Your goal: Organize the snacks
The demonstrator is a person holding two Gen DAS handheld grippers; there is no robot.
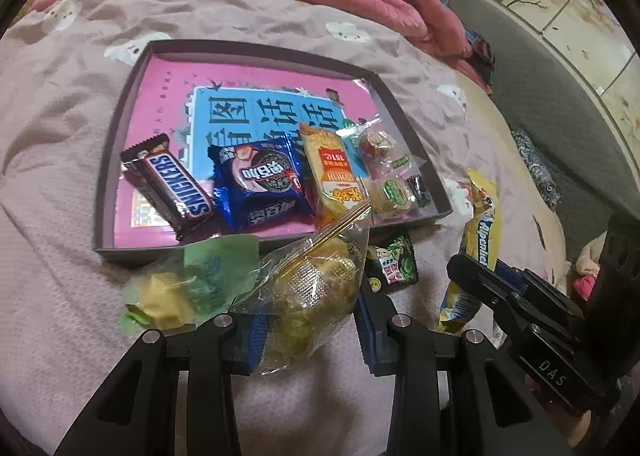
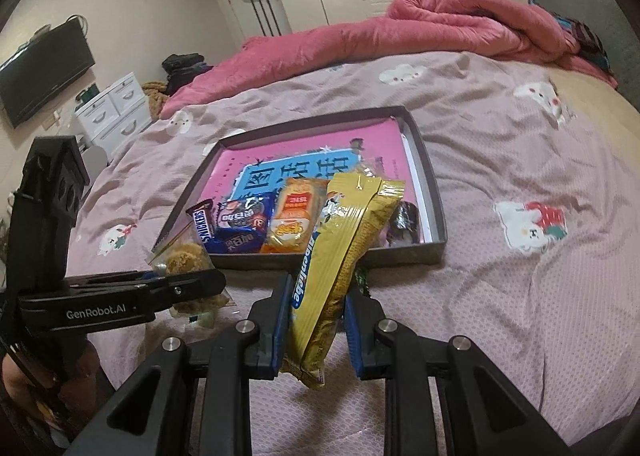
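Note:
A dark shallow tray point(image 1: 120, 112) point(image 2: 436, 208) lies on the bed with a pink book inside. Along its near side lie a Snickers bar point(image 1: 172, 188) point(image 2: 202, 226), a blue Oreo pack point(image 1: 260, 184) point(image 2: 240, 228), an orange cracker pack point(image 1: 332, 172) point(image 2: 294, 220) and clear-wrapped sweets point(image 1: 388, 180). My left gripper point(image 1: 308, 320) is shut on a clear bag of yellow pastry point(image 1: 316, 288) point(image 2: 184, 260), just in front of the tray. My right gripper point(image 2: 316, 320) is shut on a yellow Alpenliebe bag point(image 2: 344, 256) point(image 1: 476, 240), held upright before the tray's near edge.
A green-wrapped yellow snack point(image 1: 180, 288) and a small green-and-black packet point(image 1: 394, 264) lie on the pink bedsheet point(image 2: 520, 316) in front of the tray. A red quilt point(image 2: 400, 32) is bunched at the far side. Wardrobes, a drawer unit and a TV stand beyond.

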